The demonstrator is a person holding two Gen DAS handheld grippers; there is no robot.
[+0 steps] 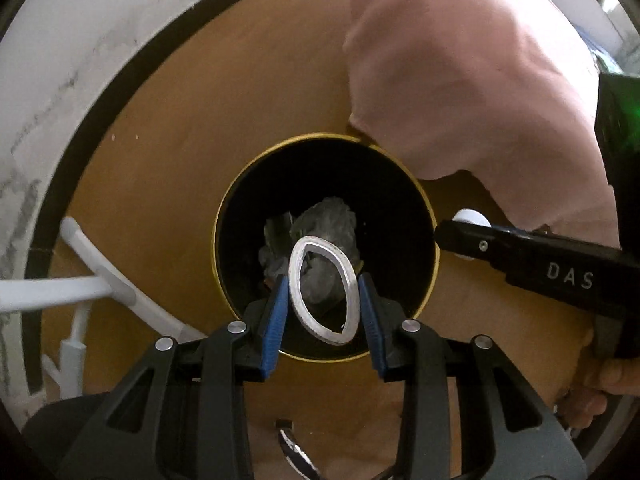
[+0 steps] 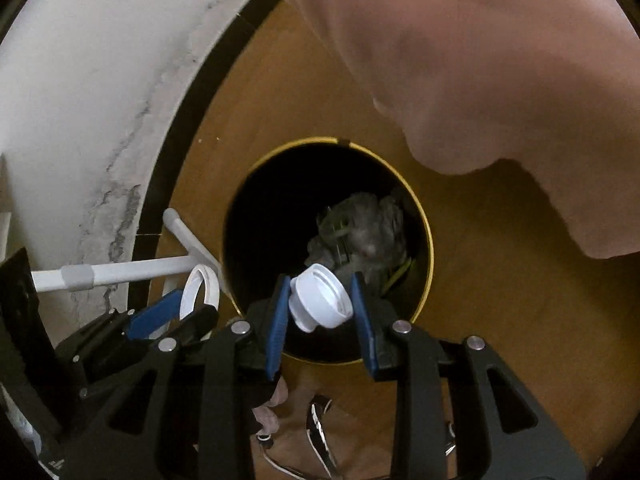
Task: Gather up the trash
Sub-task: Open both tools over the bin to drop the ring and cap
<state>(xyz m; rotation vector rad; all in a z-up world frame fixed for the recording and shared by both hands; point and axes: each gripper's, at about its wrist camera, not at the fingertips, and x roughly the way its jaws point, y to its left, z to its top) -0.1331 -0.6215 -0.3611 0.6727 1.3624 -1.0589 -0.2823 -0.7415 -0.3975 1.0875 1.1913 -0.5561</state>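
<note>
My left gripper is shut on a squashed white plastic ring and holds it over the open mouth of a black bin with a gold rim. Crumpled grey trash lies at the bin's bottom. My right gripper is shut on a white bottle cap over the same bin, above the grey trash. The right gripper's finger shows in the left view with the cap at the bin's right edge. The left gripper with its ring shows left of the bin in the right view.
The bin stands on a brown wooden floor. A white marble-look wall with a black baseboard curves along the left. White rack tubes stand by the bin's left side. A pink cloth-covered mass overhangs the upper right.
</note>
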